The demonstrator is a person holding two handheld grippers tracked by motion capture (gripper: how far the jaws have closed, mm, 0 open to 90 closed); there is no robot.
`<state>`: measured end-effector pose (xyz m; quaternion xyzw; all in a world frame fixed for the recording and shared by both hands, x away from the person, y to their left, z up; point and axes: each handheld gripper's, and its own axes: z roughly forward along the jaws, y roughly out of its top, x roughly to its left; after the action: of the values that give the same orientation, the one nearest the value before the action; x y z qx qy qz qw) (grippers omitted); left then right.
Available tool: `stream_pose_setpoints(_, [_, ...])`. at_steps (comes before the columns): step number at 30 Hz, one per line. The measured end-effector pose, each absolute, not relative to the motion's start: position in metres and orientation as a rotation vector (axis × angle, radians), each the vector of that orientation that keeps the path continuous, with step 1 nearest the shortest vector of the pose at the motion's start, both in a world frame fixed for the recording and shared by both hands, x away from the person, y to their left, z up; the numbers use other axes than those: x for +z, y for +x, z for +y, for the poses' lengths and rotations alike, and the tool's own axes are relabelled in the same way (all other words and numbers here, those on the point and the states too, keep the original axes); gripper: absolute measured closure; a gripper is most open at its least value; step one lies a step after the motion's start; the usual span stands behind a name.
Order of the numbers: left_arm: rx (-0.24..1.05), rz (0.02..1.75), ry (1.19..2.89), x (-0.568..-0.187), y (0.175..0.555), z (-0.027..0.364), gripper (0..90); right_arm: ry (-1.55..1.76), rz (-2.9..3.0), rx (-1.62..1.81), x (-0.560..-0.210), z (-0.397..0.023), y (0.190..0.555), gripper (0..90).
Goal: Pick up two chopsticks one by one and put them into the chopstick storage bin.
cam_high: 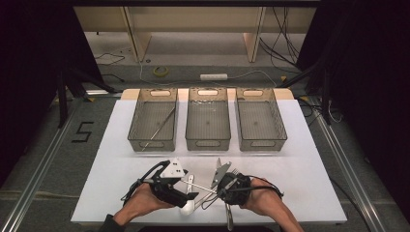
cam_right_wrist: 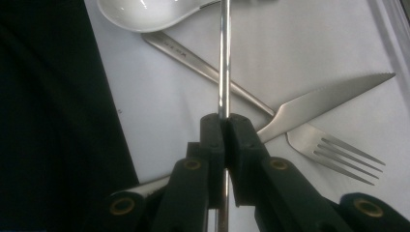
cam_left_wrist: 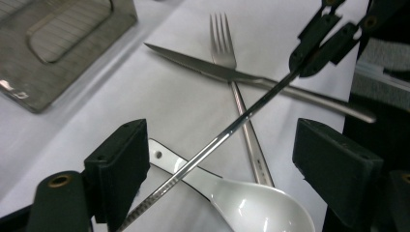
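Observation:
My right gripper [cam_right_wrist: 225,130] is shut on a thin metal chopstick [cam_right_wrist: 224,58], which sticks out straight ahead of its jaws. In the left gripper view that chopstick [cam_left_wrist: 232,128] runs slantwise through the gap of my left gripper [cam_left_wrist: 222,159]. The left jaws stand open and the pads are not pressing on the chopstick. Under it on the white table lie a white ceramic spoon [cam_left_wrist: 251,203], a steel fork [cam_left_wrist: 227,53] and a steel knife [cam_left_wrist: 203,65], the knife crossing the fork. In the high view both grippers, left [cam_high: 192,195] and right [cam_high: 217,191], face each other near the front edge.
Three grey mesh bins stand in a row at the back of the table: left [cam_high: 140,121], middle [cam_high: 208,145], right [cam_high: 278,121]. Another chopstick [cam_high: 162,126] lies slantwise in the left bin. Cables and a power strip [cam_high: 213,76] lie on the floor beyond.

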<state>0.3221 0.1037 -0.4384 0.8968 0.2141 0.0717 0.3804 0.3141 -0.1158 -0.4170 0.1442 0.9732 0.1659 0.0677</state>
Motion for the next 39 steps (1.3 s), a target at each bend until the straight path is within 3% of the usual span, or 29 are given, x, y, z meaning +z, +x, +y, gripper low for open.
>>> stream_pose_setpoints(9, [0.155,0.493,2.358,-0.442,0.318,0.096,25.9,0.360,2.952,0.492,-0.415,-0.111,0.310,86.1])
stream_pose_setpoints(39, [0.104,0.312,2.447,-0.443,0.309,0.090,71.7,0.175,3.000,0.478,-0.416,-0.099,0.304,86.0])
